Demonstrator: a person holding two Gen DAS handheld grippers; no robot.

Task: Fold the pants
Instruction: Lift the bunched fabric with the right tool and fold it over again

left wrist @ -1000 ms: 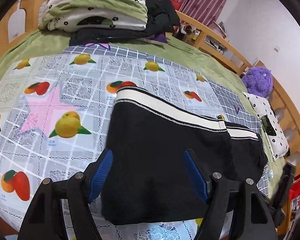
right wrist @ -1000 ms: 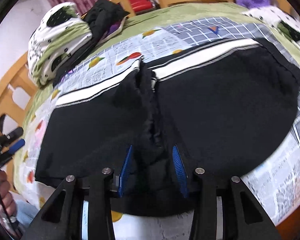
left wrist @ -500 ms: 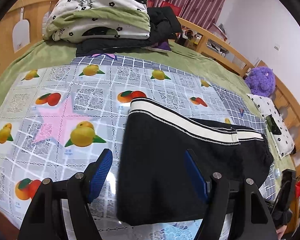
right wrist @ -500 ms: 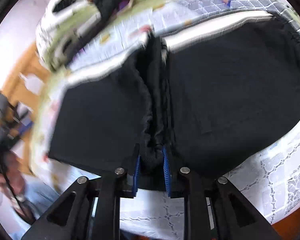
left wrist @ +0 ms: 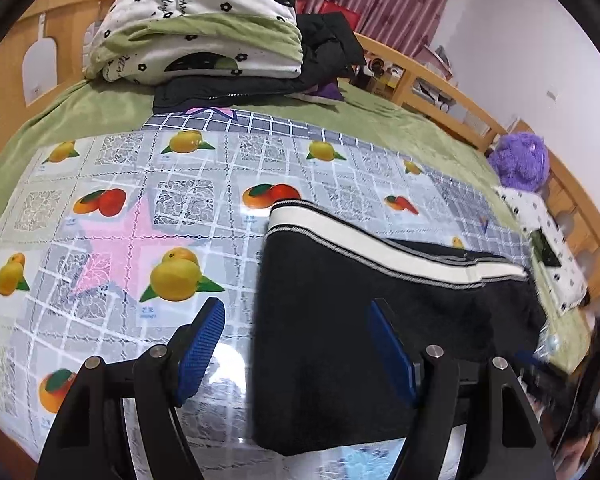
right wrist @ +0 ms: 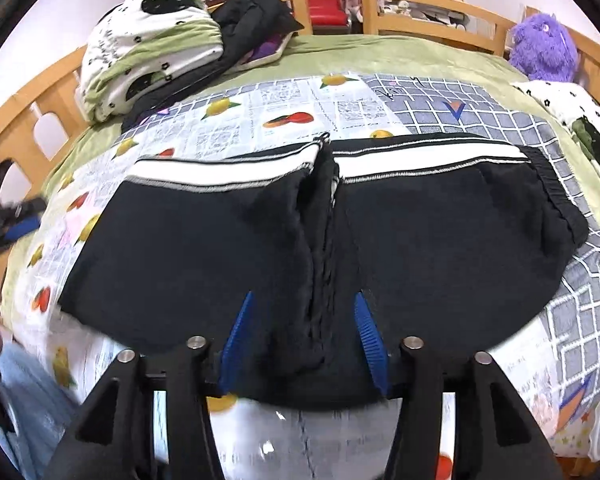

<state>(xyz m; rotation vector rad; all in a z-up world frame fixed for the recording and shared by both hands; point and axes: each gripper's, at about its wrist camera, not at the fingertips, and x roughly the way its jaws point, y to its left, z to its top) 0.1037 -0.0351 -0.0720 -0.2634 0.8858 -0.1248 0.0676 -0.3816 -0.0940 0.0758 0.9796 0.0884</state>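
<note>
Right gripper [right wrist: 304, 336], clamped on the central bunched ridge of the pants [right wrist: 204, 240] half a second ago, now has jaws apart astride it: fabric released. Left gripper [left wrist: 296, 344], jaws apart, has drifted off the left edge. Pants lie on the bed's fruit-print cloth [left wrist: 148, 216]; folded bedding [left wrist: 204, 28] and purple plush [right wrist: 544, 46] stand well clear.
</note>
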